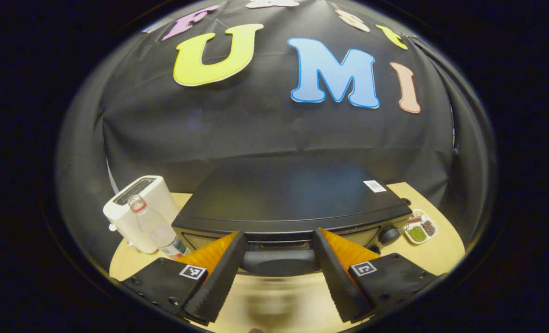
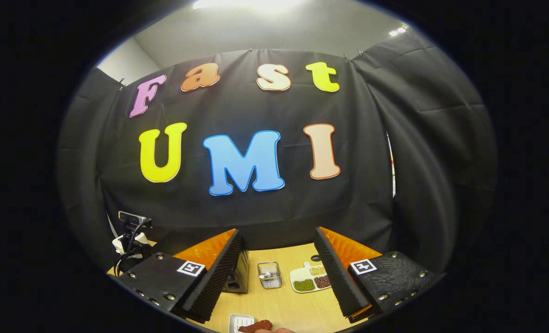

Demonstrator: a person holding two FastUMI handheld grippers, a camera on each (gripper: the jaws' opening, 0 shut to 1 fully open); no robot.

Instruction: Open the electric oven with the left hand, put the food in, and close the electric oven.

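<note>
My left tool point(image 1: 278, 249) stood wide open and held nothing. Its fingers flanked the oven's door handle point(image 1: 279, 261), whose long axis ran crosswise between them, just ahead and low. The electric oven point(image 1: 293, 199) sat dead ahead on the desk point(image 1: 441, 245), door judged shut. My left hand was clearly the nearer to it.

My right tool point(image 2: 278, 263) was likewise open and empty, well back. Nearest, at its view's bottom edge, lay reddish-brown food point(image 2: 255, 326) on a white tray point(image 2: 240, 321). Beyond stood a small wire basket point(image 2: 269, 274) and a divided dish point(image 2: 310, 279).
</note>
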